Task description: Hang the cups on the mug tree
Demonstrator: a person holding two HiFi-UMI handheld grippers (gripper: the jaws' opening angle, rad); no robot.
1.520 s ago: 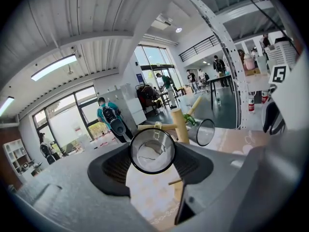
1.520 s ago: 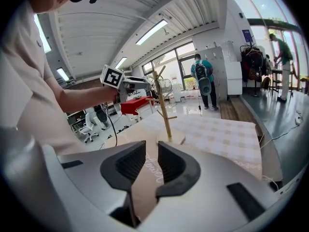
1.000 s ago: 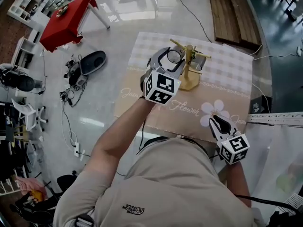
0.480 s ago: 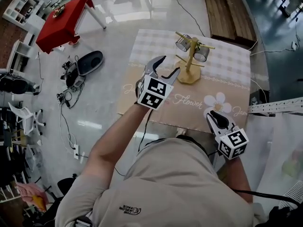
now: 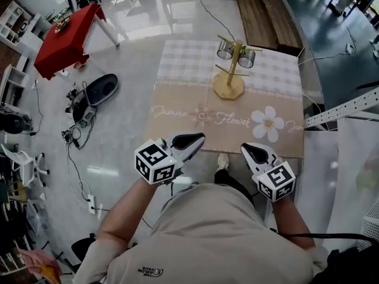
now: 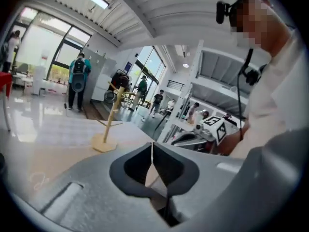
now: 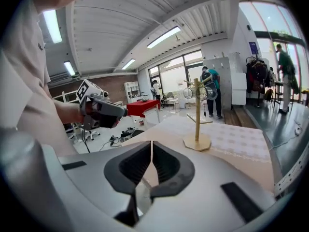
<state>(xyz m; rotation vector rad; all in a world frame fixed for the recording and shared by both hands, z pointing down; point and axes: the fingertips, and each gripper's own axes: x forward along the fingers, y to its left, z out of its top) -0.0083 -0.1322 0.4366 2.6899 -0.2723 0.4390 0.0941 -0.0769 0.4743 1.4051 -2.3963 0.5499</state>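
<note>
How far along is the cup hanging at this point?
Looks finished: a cup and a second cup hang on the mug tree. Nothing is in hand: the left claw and right claw have just closed empty. No loose cup shows on the tablecloth.

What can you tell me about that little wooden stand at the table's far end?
The mug tree looks like pale wood: an upright post on a flat many-sided base, with thin pegs at two heights. It stands on the tablecloth, about where the checked part meets the tan flower print. Two clear-looking cups hang from its upper pegs, one each side. Nothing else touches it.
</note>
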